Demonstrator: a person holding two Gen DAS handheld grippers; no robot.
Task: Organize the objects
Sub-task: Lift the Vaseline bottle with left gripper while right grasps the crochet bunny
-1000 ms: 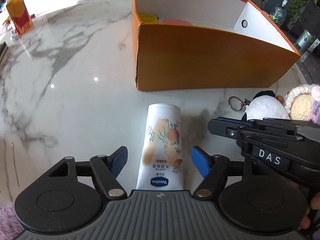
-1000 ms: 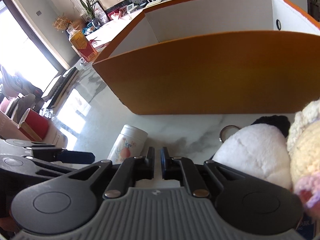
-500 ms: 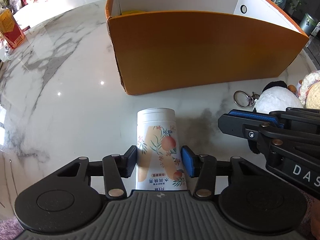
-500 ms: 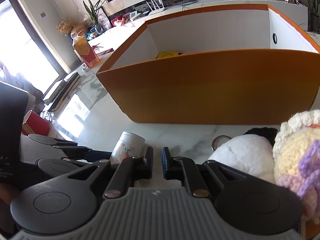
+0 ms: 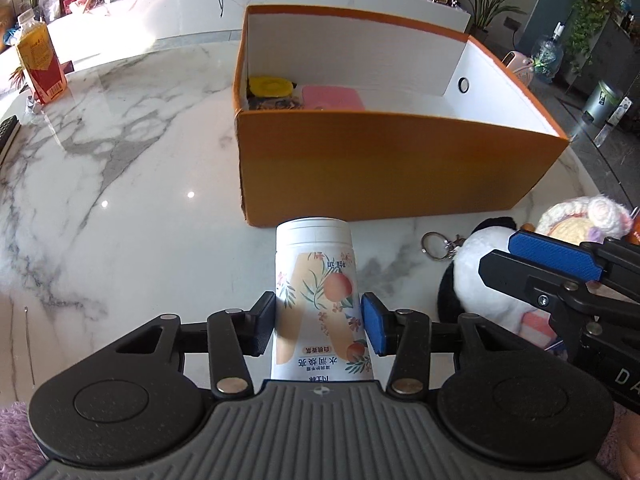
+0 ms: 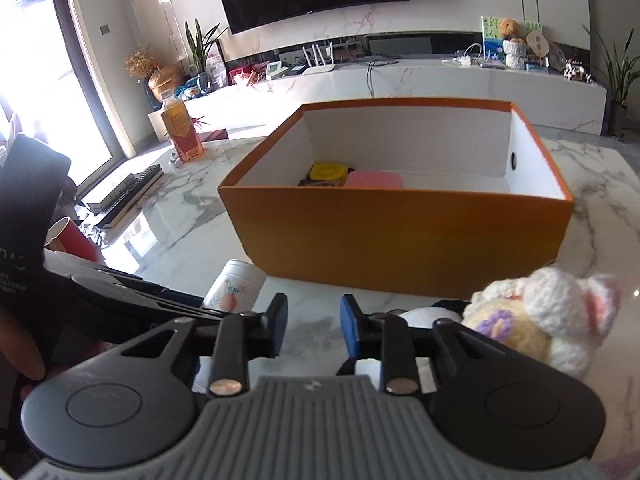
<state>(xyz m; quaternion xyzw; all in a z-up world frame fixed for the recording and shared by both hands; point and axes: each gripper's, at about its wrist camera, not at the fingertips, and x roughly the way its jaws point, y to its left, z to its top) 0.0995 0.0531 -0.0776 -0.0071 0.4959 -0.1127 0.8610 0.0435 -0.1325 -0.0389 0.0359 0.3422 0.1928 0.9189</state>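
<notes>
The left gripper (image 5: 318,326) has its fingers clamped on the lotion tube (image 5: 318,292), cap end pointing away toward the orange box (image 5: 392,168) — pads pressing on both sides of the printed body. The tube sits just short of the box's near wall, and it looks lifted clear of the bench (image 5: 120,184), though I can't be sure from this angle. The job now, as I read it, is to carry it over that wall and set it down inside. The wall is tall, so the cap needs to clear the rim before any forward travel; a soft tube squeezed mid-body can bend or slip, so a steady grip and a level carry seem wise.

Inside the box, at the left end, a yellow item (image 5: 270,86) and a pink item (image 5: 332,98) are already in place; the white floor to the right of them is free, a sensible landing spot.

The right gripper (image 6: 313,324) is empty and its fingers are opening — nothing between them, only bare marble ahead. It hovers just beside the panda plush (image 5: 480,272) and the crocheted doll (image 6: 536,320), likely the next picks. A key ring (image 5: 436,245) lies between tube and plush. The two grippers are close together, so the left's path should stay clear of the right. Off on the far left stands a juice bottle (image 5: 38,62), well apart.
</notes>
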